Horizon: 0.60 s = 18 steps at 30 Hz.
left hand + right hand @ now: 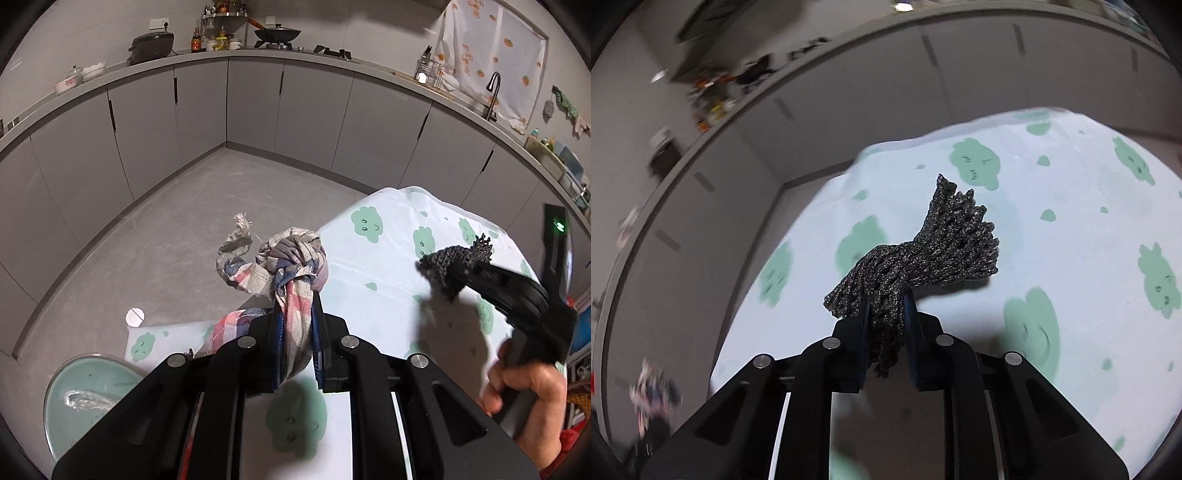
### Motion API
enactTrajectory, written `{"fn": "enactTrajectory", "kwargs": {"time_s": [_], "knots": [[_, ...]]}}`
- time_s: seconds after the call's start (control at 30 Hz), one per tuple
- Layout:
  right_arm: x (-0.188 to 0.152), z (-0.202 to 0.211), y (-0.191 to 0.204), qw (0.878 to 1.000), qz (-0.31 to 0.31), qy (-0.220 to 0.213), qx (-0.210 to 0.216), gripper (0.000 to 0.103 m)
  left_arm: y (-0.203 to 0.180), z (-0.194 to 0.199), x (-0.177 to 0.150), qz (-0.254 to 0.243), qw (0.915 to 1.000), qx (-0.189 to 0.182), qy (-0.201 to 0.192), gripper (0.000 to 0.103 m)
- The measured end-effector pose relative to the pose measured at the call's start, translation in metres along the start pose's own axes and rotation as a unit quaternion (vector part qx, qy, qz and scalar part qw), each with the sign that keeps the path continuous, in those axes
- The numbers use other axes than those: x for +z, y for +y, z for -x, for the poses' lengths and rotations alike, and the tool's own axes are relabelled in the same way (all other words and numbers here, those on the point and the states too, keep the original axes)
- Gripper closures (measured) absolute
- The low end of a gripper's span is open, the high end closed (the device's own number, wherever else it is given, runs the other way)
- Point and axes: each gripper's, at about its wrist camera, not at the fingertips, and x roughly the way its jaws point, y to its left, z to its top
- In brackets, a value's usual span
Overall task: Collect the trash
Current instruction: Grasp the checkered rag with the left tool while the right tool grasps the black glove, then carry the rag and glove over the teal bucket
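Trash here is two scraps of cloth, each already pinched in a claw and lifted clear of the desk. Farthest left, low in the left wrist view, sits a round pale-green bin lined with clear plastic film (79,387) on the floor beside the desk — by my reading the likely drop point, though nothing is in it except the liner.

Next comes the left claw (297,332), closed tight on a frayed plaid rag in red, blue and grey (291,280). The rag is gripped at its bunched middle; a knotted wad stands above the fingertips and a ragged tail flops out to the left over the grey floor. It looks light and limp, so it should sag and swing instead of holding shape. Taking it at the thick bunch, as now, seems safer than at the loose threads, which could pull free.

Under both claws lies the desk, covered in a white cloth printed with green cloud faces (1071,229).

To the right, the right claw (888,314) is clamped on a dark grey knitted mesh scrap with a glittery fleck (923,254), twisted like a rope. One flared end pokes forward, a stub hangs left. It appears soft and springy, a little coarse — unlikely to slip. A person's hand (524,391) grips that claw's handle.
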Motion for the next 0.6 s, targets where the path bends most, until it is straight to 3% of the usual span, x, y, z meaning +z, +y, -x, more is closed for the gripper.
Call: {"fn": "enactTrajectory", "kwargs": {"time_s": [0.13,0.27,0.6], "knots": [[-0.021,0.043,0.015,0.997,0.066,-0.011,0.04,0.085,0.005,0.018,-0.011,-0.001,1.0,0.004,-0.006,0.09],[-0.049,0.082,0.044,0.986,0.151,-0.021,0.065,0.085,0.016,0.04,-0.027,0.003,0.9998,0.016,-0.008,0.09],[-0.117,0.128,0.1,0.956,0.259,0.014,0.135,0.085,0.066,0.093,-0.067,0.027,0.9969,0.072,-0.016,0.09]]}}
